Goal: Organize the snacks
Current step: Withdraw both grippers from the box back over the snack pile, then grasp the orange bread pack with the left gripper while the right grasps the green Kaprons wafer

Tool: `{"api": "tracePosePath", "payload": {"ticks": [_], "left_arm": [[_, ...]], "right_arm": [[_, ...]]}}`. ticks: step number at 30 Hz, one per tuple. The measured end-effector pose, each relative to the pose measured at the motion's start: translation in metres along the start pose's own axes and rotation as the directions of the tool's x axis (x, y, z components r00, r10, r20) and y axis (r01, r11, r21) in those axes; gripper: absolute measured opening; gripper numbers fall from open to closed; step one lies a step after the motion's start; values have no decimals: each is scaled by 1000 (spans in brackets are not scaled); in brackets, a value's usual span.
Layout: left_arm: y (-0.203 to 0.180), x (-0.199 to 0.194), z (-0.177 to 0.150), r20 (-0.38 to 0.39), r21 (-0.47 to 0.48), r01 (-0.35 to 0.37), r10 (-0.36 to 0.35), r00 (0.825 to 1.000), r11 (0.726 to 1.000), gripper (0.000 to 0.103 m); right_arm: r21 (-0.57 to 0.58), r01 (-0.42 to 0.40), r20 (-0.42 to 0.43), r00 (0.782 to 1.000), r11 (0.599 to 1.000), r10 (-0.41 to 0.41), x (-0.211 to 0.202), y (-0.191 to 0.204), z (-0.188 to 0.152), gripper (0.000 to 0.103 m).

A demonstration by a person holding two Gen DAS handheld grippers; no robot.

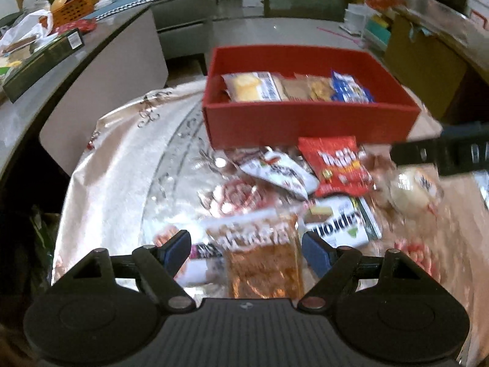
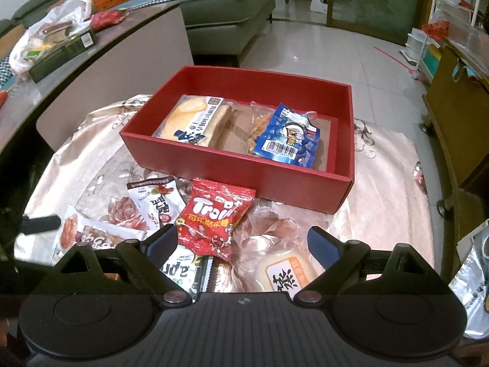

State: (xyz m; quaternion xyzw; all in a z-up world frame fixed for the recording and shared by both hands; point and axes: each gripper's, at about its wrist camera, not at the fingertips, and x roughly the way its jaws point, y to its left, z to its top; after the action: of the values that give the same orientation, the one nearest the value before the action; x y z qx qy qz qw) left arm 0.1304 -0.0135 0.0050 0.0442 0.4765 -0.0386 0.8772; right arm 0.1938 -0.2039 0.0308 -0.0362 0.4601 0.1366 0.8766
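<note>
Left tongs [image 1: 244, 249] stand at a middling gap with nothing pinched; an orange-brown clear-film snack pack [image 1: 262, 263] lies on the table between and just ahead of the blue pads, lower centre of the left view. My read: flat, light, crinkly film, contents likely brittle, so take it across the short width near the sealed white top band rather than squeezing the middle. Film is glossy and should slip; the pads need a firm bite on the seam. Right tongs [image 2: 243, 244] stand wide and hold nothing, with the red gummy bag [image 2: 215, 217] just ahead at centre of the right view: soft, puffed, loose fill that will sag, so grip a crimped edge or pinch the belly lightly. Lower right of centre sits a pale round bun [image 2: 282, 270] in clear wrap with a white label, squashy and easily dented. Left of the red bag is a white date pouch [image 2: 156, 200], stiff-ish laminated foil. The red box [image 2: 195, 165], rigid card with straight walls and an open top, fills the upper centre and already holds a bread pack [image 2: 195, 120] at its left and a blue foil pouch [image 2: 287, 137] at its right, with bare cardboard floor between them. The table [image 2: 382, 214] wears a shiny satin floral cloth, so the packs should slide rather than catch. The left view is motion-blurred; small print is unreadable.
</note>
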Motion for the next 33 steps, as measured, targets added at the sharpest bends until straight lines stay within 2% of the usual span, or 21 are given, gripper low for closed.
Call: {"api": "tracePosePath", "payload": {"ticks": [17,20,24,27,33], "left_arm": [[-31,24,-47,-97,79,-53,60,993,996,74],[-35,25,-48,-87,82,-69,76,993,994,75],[-35,22,-49,-79,71,-53,59,995,996,64],[-39,16,-52,-68,101,-50,57,996,994,58],[-38,5,-60,-71,100,-8,15,997,995,54]], "right_arm": [[-24,-29,2,1000,999,29,-12,-5,-9,97],[-31,-33,1,999,999,33,-13,-5,-10,97],[-42,-38,-8,999,998,38,-12,-4,-12,97],[-58,-42,-16,999,997,41,-11,-2,-13,97],[-95,-67,-28,998,993,65,-8,9,-14,97]]}}
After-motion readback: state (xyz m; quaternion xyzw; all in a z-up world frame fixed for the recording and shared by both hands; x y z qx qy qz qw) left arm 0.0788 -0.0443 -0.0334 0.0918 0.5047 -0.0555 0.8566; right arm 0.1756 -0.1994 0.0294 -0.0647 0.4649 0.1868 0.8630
